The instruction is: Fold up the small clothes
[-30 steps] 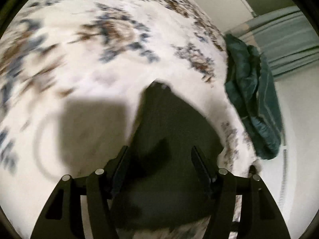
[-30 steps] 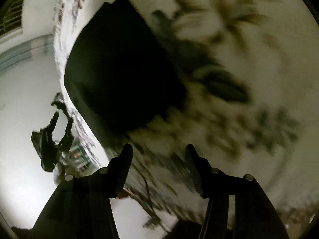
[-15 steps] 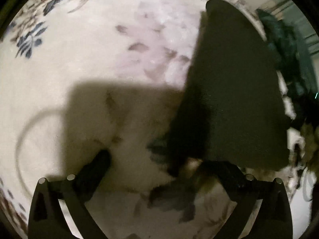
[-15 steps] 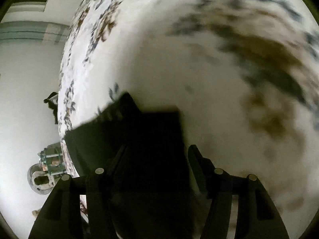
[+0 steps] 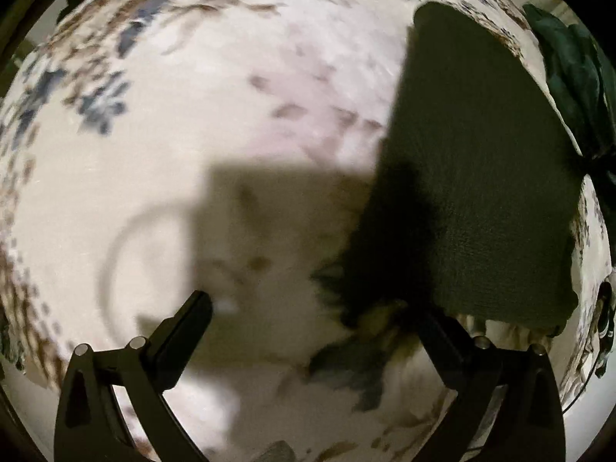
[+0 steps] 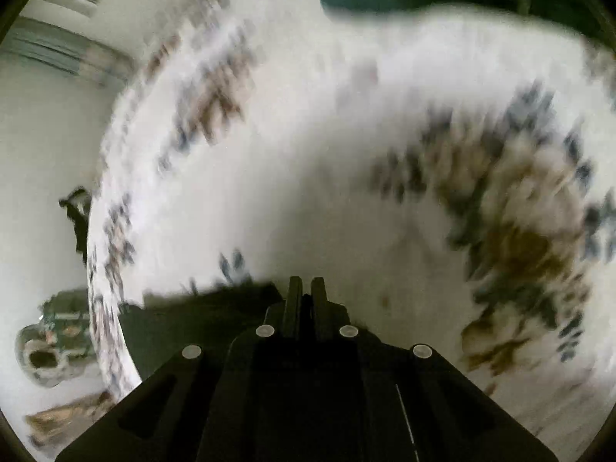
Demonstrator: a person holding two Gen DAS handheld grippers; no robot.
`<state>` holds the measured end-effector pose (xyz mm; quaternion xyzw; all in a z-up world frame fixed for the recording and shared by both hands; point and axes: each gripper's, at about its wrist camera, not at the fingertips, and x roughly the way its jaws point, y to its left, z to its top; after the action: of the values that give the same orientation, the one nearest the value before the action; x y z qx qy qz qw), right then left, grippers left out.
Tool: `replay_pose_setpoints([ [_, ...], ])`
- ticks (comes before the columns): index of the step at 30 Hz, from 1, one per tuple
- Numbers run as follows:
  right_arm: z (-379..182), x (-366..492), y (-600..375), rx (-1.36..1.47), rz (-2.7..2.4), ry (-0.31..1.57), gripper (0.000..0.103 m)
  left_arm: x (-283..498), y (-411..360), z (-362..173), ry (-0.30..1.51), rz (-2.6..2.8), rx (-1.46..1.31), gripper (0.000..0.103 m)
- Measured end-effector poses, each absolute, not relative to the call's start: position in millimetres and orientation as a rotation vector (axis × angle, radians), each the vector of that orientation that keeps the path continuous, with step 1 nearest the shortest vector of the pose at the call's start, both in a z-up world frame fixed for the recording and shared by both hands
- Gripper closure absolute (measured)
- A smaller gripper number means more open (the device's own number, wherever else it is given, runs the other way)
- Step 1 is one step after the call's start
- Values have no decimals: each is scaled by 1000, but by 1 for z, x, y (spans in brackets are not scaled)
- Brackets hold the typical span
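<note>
Left gripper (image 5: 308, 312) spread wide and empty as half a second ago, dark folded cloth (image 5: 473, 177) flat near the floral rug's (image 5: 231, 115) right edge, right gripper (image 6: 304, 288) now pinched together at the cloth's (image 6: 200, 319) corner, open before, teal garment (image 5: 569, 77) beyond.

dark folded cloth (image 5: 481, 192) lying flat.
</note>
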<state>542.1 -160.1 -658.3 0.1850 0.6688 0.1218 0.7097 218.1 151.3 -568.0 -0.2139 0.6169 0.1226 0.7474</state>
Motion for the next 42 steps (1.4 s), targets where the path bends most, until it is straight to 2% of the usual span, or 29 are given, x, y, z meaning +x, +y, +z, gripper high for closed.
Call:
replay_pose_setpoints([
  [2,-662,533,-170,437,286,1510,92,211,158,-558,1338,292,-468,0],
  [5,-655,500,-192,479,325,1520,58,205,165,-546,1324,320,-468,0],
  [6,-655,487,-199,507,333,1527,56,202,169,-541,1315,328,-469,0],
  [13,-690,385,-206,658,358,1726,56,199,176,-542,1315,340,-449,0],
  [14,-695,376,-202,658,350,1742,64,208,171,-545,1316,334,-456,0],
  [15,-694,369,-200,636,330,1724,97,214,166,-547,1316,331,-457,0],
  [21,-654,342,-220,570,205,1571,97,240,160,-538,1273,320,-437,0],
  [25,-677,332,-228,593,230,1696,96,255,173,-533,1240,300,-440,0],
  [27,-681,338,-232,622,272,1710,89,259,183,-525,1207,274,-449,0],
  [28,-678,345,-235,635,295,1702,81,262,187,-522,1192,258,-452,0],
  [30,-674,358,-244,679,345,1648,25,274,193,-519,1163,204,-466,0],
  [31,-679,365,-250,743,407,1614,20,284,195,-522,1155,174,-479,0],
  [37,-750,405,-240,927,661,1683,19,336,196,-570,1212,-126,-663,0],
  [42,-755,407,-205,979,873,1669,19,357,171,-586,1239,-254,-608,0],
])
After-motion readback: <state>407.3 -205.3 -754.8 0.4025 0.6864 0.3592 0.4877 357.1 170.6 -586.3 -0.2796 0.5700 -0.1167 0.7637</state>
